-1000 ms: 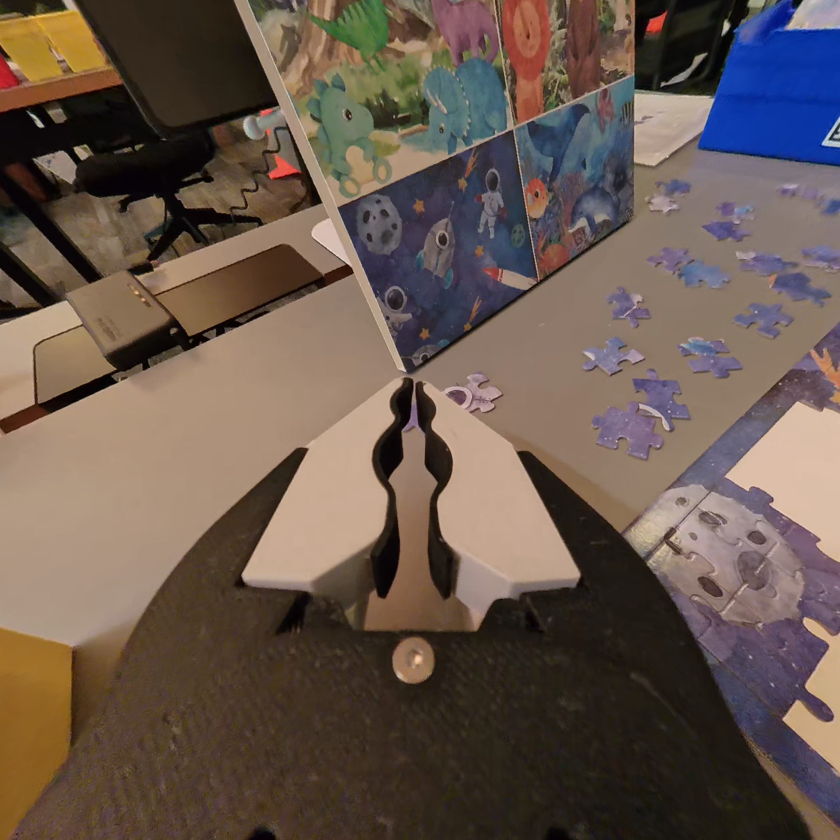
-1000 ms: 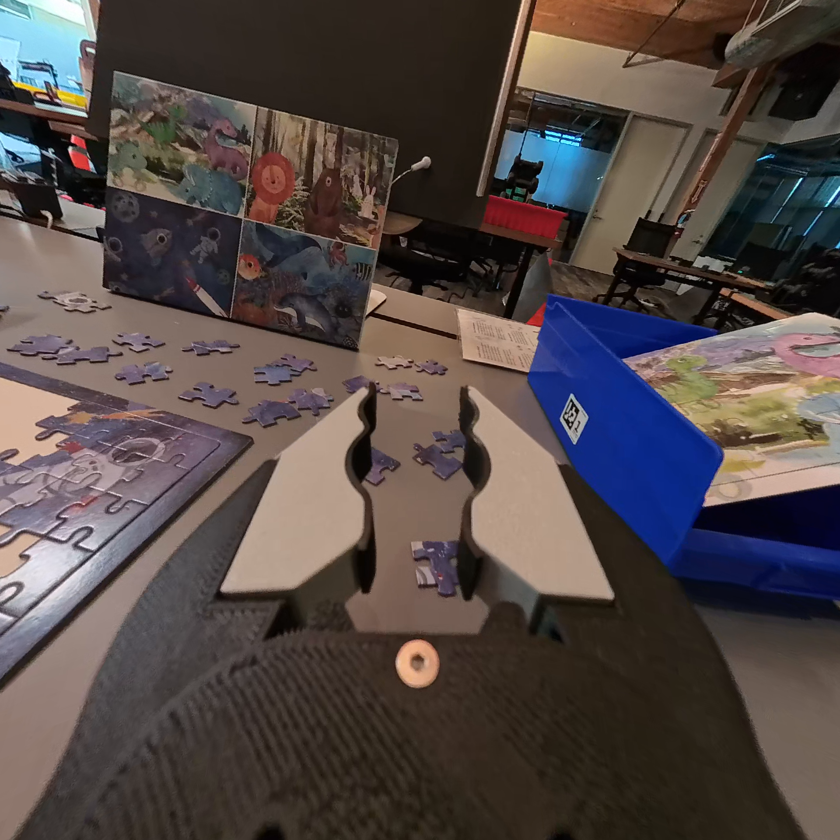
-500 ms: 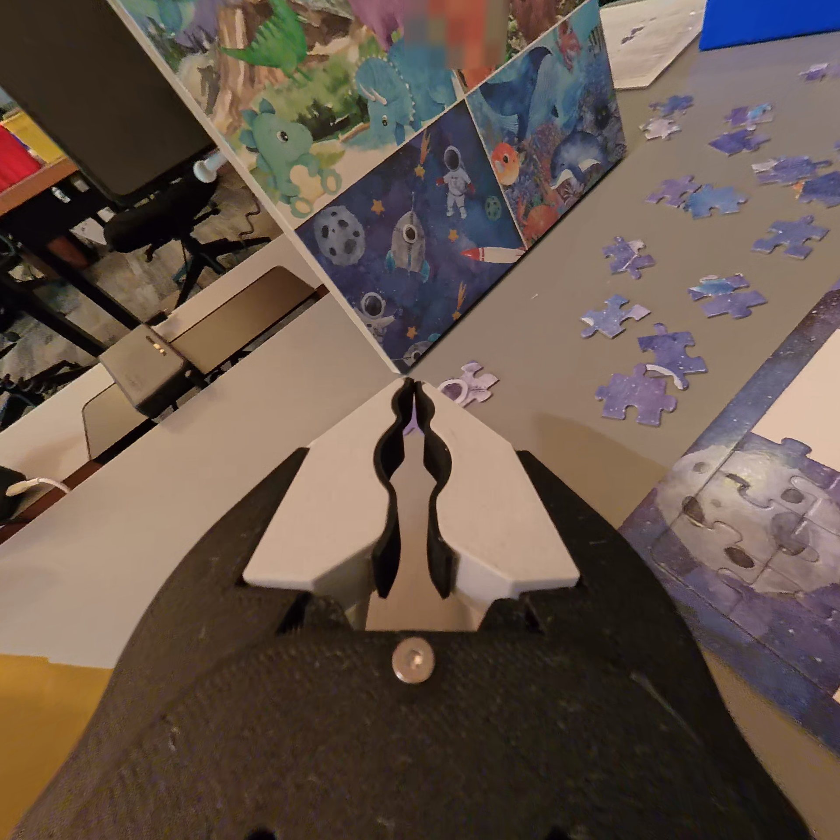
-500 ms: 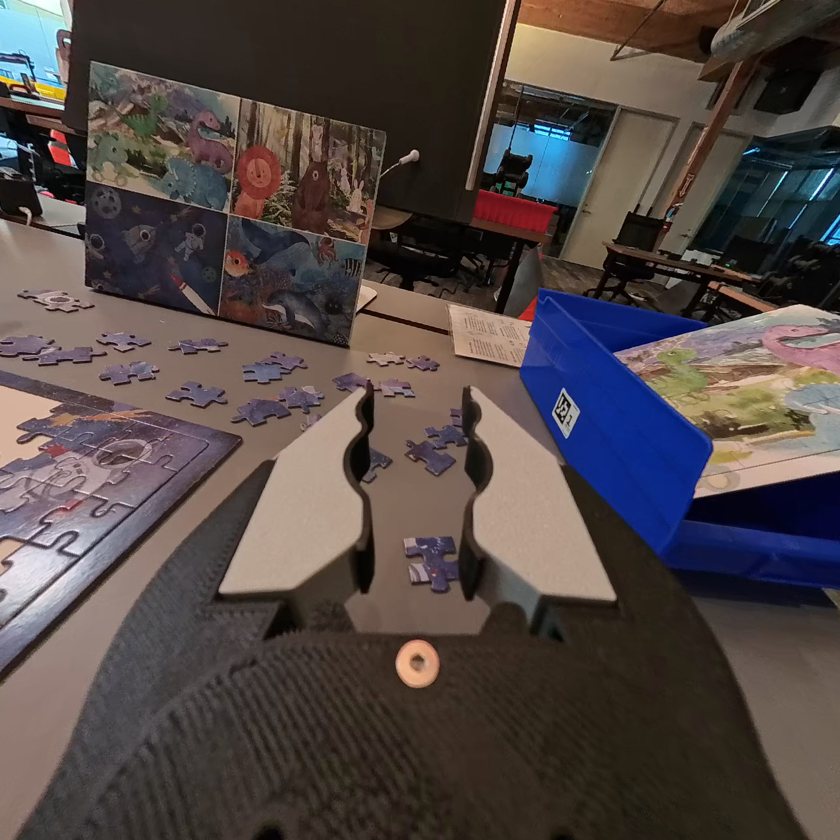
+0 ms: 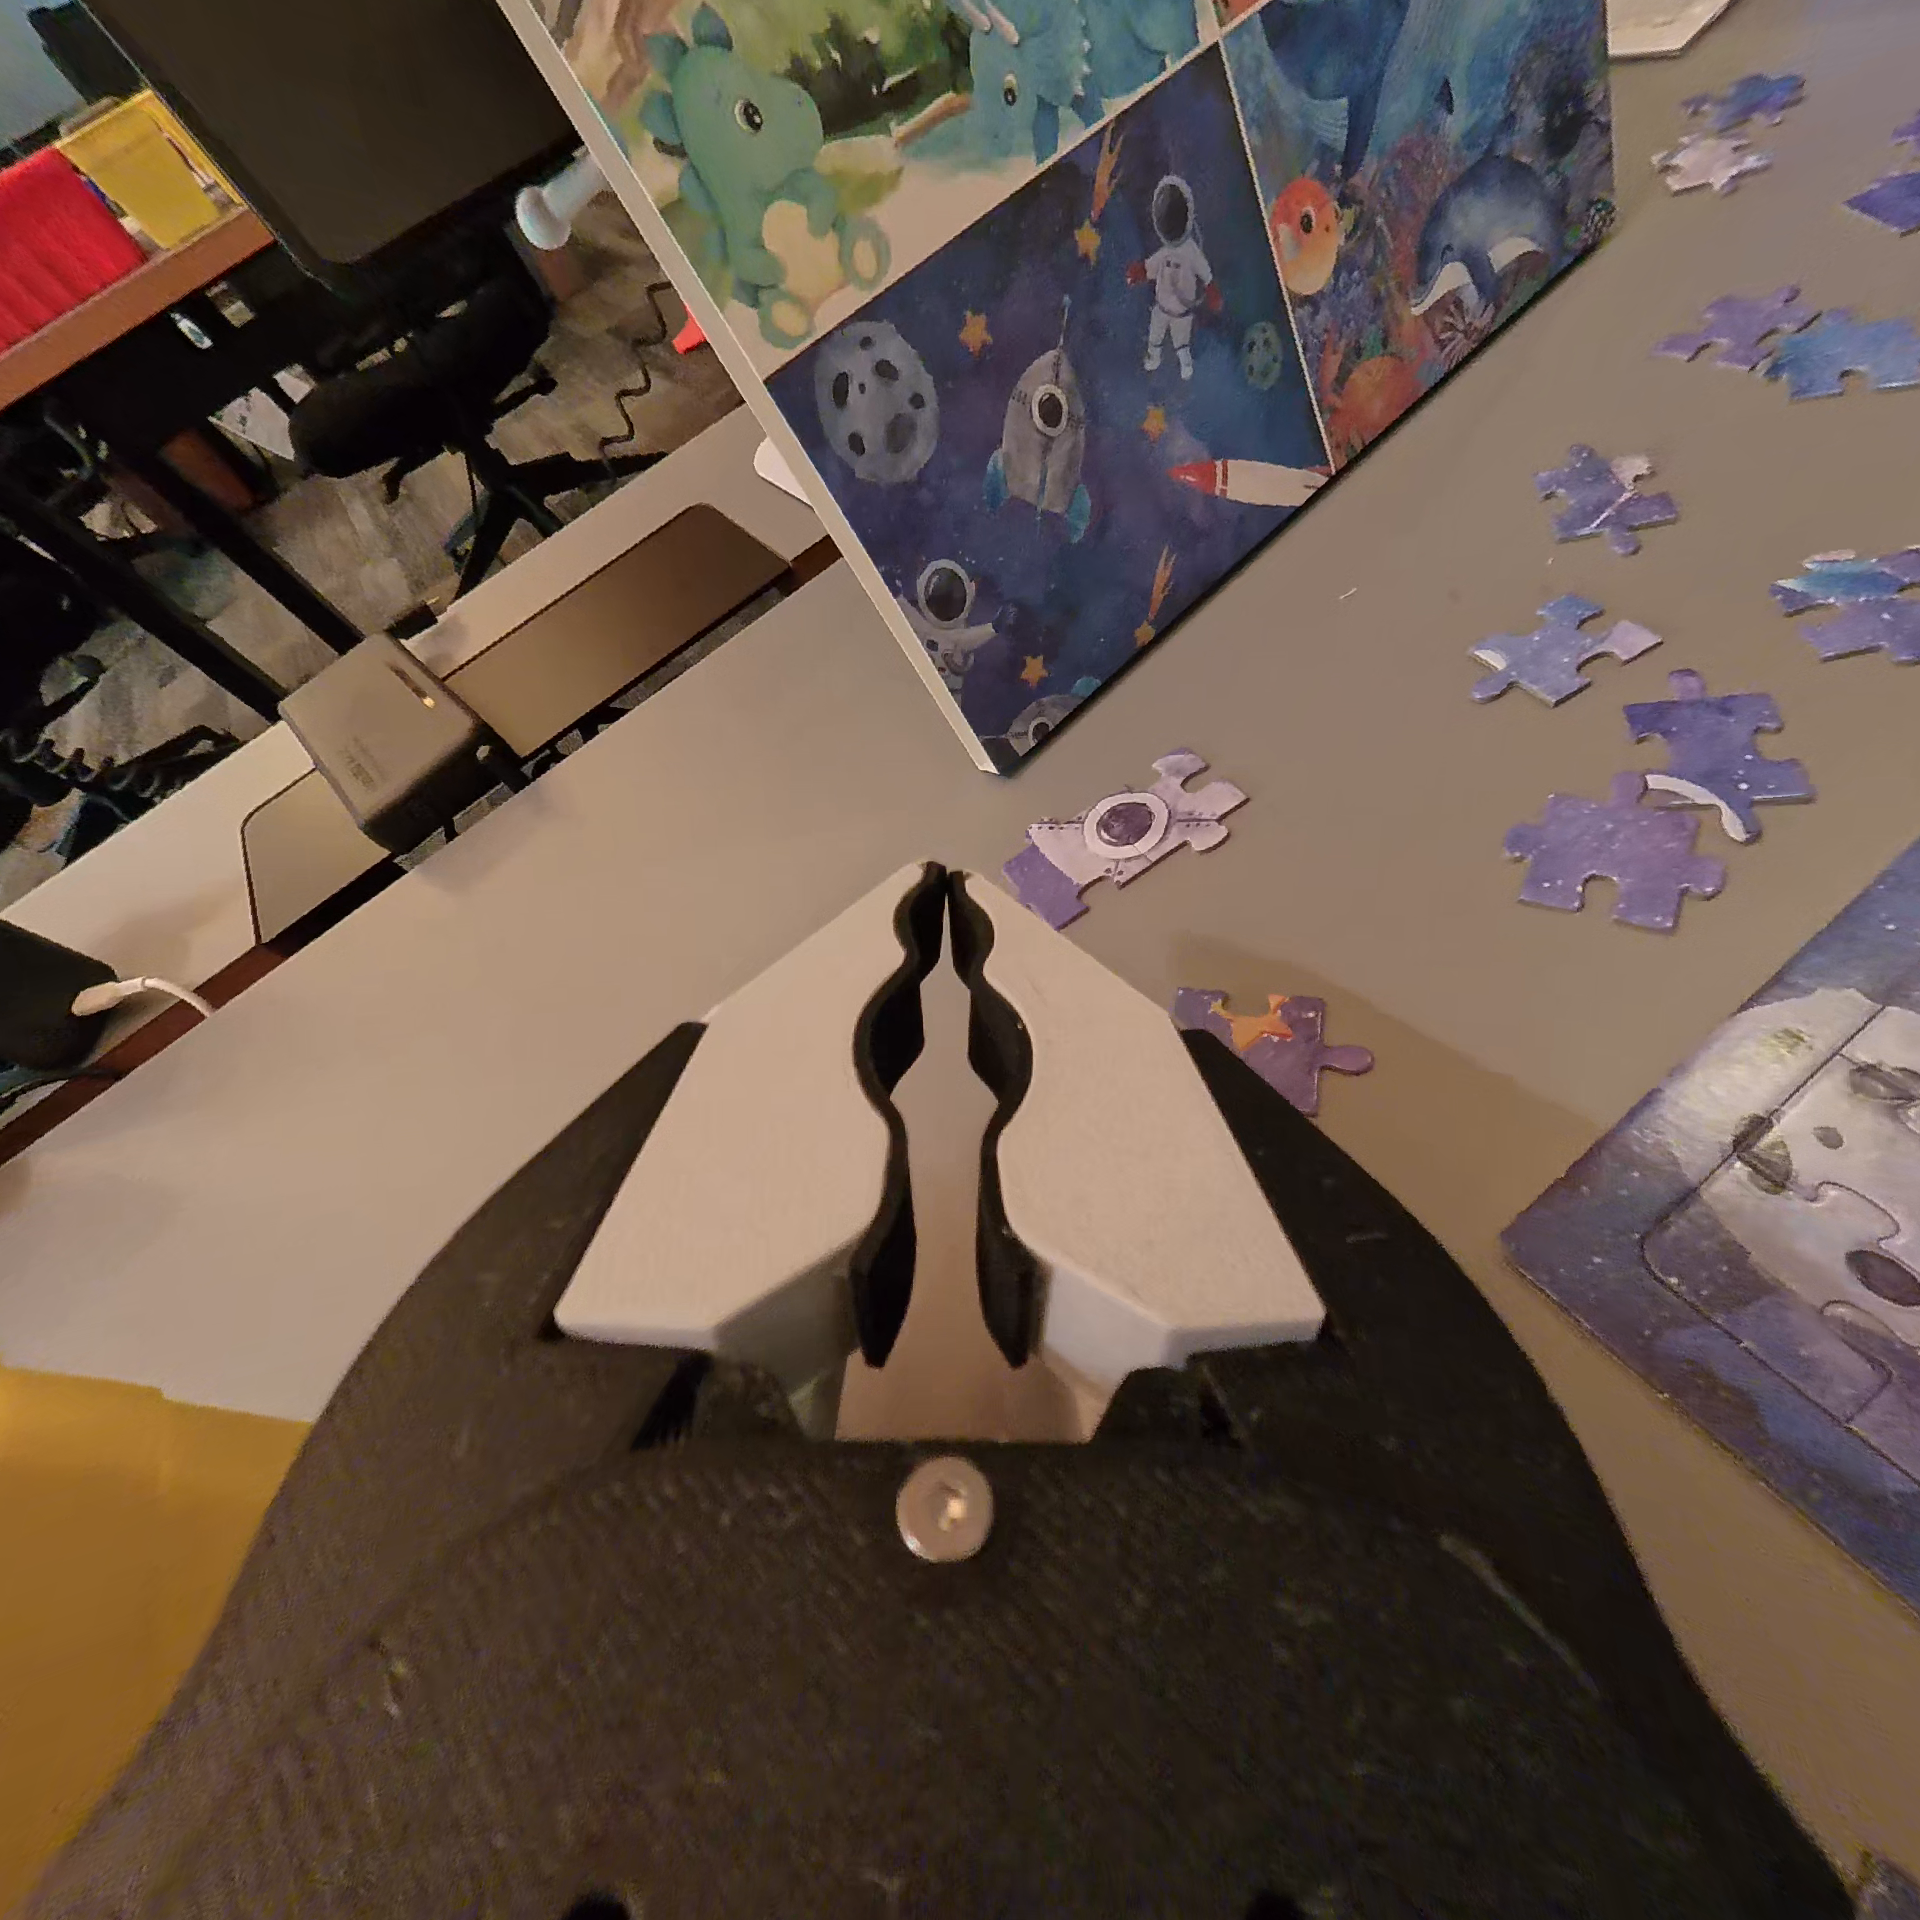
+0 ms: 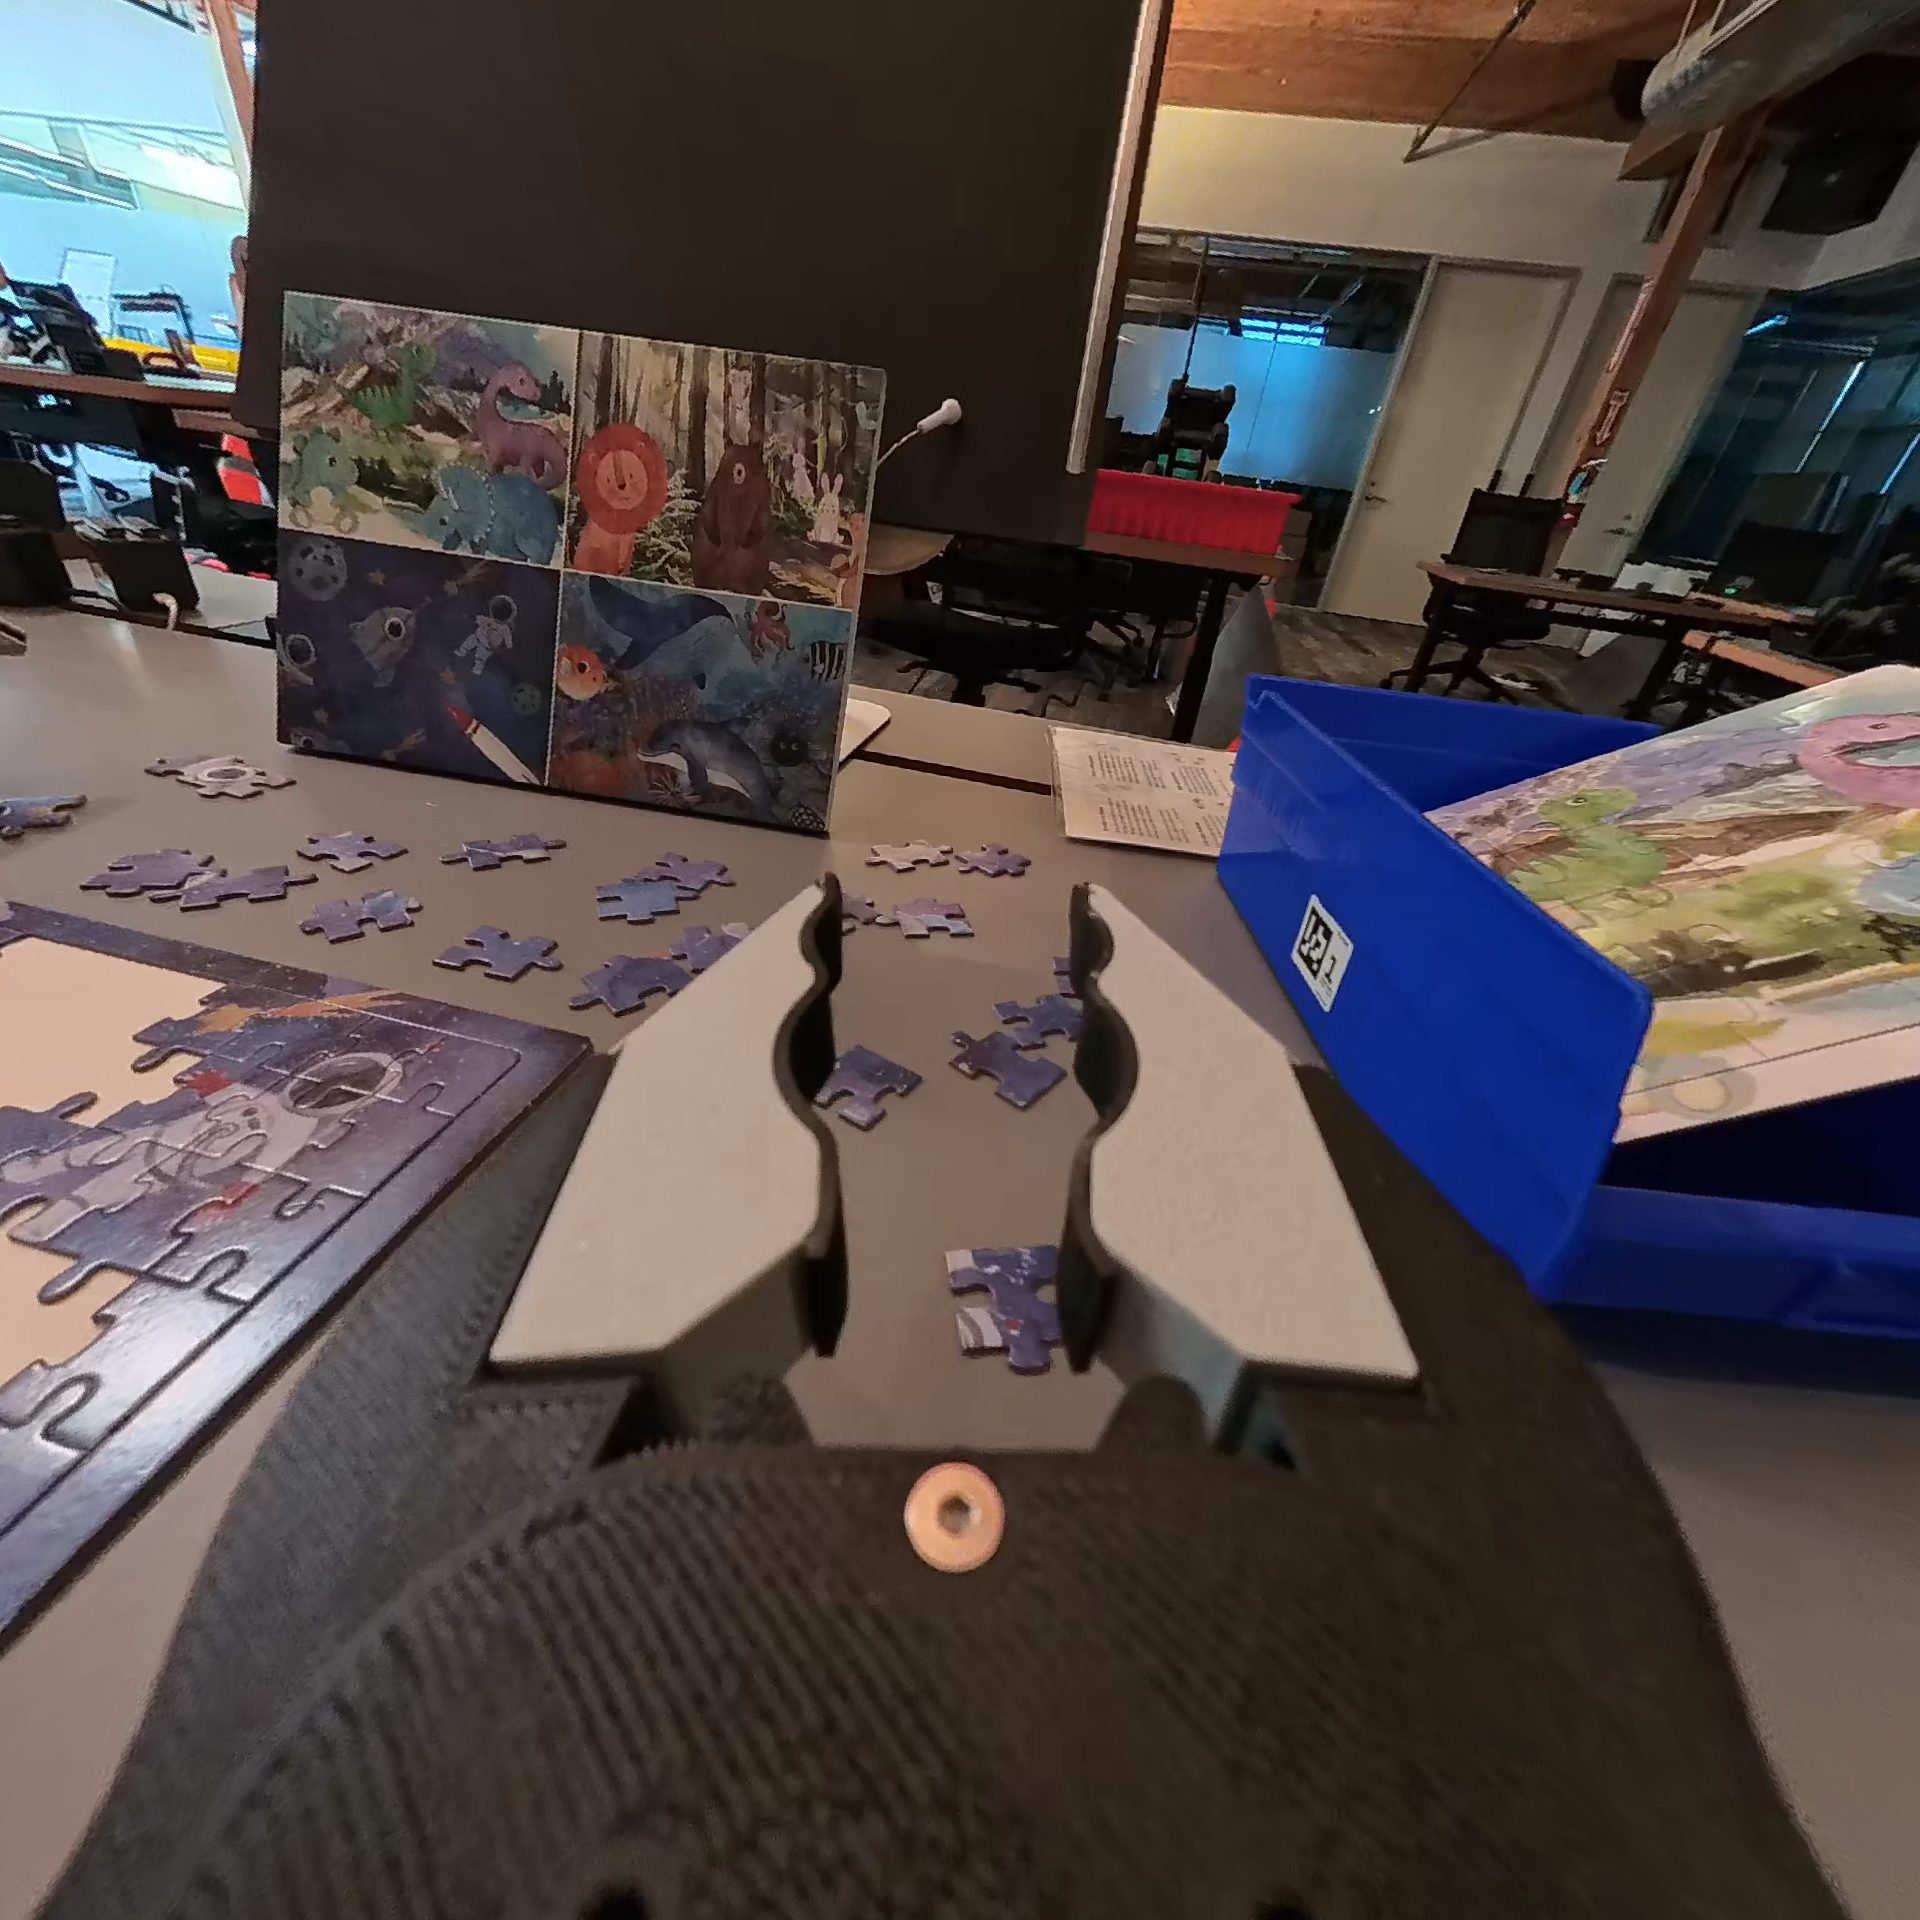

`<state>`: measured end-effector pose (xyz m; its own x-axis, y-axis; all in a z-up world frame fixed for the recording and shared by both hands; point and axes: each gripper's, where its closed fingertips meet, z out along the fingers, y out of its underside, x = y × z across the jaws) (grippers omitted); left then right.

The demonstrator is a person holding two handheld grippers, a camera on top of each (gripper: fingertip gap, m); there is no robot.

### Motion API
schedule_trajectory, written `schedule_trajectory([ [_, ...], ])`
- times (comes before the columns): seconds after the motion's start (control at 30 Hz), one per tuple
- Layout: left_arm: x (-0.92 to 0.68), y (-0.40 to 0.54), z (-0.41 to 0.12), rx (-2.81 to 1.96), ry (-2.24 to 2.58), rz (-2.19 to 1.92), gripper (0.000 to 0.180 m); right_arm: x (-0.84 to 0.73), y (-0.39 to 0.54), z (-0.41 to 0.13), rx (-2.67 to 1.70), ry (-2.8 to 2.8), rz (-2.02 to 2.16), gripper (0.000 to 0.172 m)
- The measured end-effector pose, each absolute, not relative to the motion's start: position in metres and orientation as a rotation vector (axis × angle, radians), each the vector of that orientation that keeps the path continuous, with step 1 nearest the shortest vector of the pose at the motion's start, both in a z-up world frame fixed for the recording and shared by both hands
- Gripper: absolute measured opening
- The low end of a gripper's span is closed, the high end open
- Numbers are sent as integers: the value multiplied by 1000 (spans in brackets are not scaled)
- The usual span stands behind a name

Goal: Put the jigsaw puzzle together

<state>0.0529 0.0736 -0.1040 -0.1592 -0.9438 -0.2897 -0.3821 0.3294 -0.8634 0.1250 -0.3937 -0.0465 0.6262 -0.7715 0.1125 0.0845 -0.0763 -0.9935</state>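
Note:
My left gripper (image 5: 945, 878) is shut with nothing between its pads, low over the grey table (image 5: 520, 1039). A pale puzzle piece with a round rocket window (image 5: 1127, 831) lies just right of its tips, and a purple piece with an orange star (image 5: 1273, 1044) lies beside its right finger. My right gripper (image 6: 954, 904) is open over the table. A blue puzzle piece (image 6: 1003, 1304) lies between its fingers near their base, close to the right finger (image 6: 1195, 1143); the left pad stands clear of it. Two more blue pieces (image 6: 868, 1086) lie on the table farther out between the fingers.
A partly filled space puzzle board (image 6: 208, 1122) lies at the left, also in the left wrist view (image 5: 1766, 1299). A picture card (image 6: 571, 561) stands at the back. Several loose pieces (image 6: 488, 951) are scattered before it. A blue bin (image 6: 1455, 1039) holding a dinosaur puzzle (image 6: 1714, 883) stands right. The grippers' ends are close to 50 cm from one another.
My left gripper, shut throughout, has moved forward and down toward the rocket-window piece. My right gripper's fingers have spread a little wider; the blue piece stays near the right finger.

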Motion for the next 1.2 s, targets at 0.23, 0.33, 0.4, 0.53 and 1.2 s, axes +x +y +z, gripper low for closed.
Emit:
schedule_trajectory([
  [0.23, 52, 74, -111, -1202, 1735, -777, 0, 124, -394, -45, -1472, 610, -761, 43],
  [0.33, 53, 75, -112, -1218, 1733, -799, 0, 124, -393, -45, -1470, 608, -759, 42],
  [0.4, 53, 74, -111, -1227, 1729, -818, 1, 123, -393, -44, -1467, 608, -756, 43],
  [0.53, 53, 75, -111, -1234, 1723, -826, 1, 122, -395, -43, -1453, 613, -749, 43],
  [1.2, 95, 78, -109, -1133, 1760, -837, 12, 111, -404, -40, -1419, 635, -714, 45],
])
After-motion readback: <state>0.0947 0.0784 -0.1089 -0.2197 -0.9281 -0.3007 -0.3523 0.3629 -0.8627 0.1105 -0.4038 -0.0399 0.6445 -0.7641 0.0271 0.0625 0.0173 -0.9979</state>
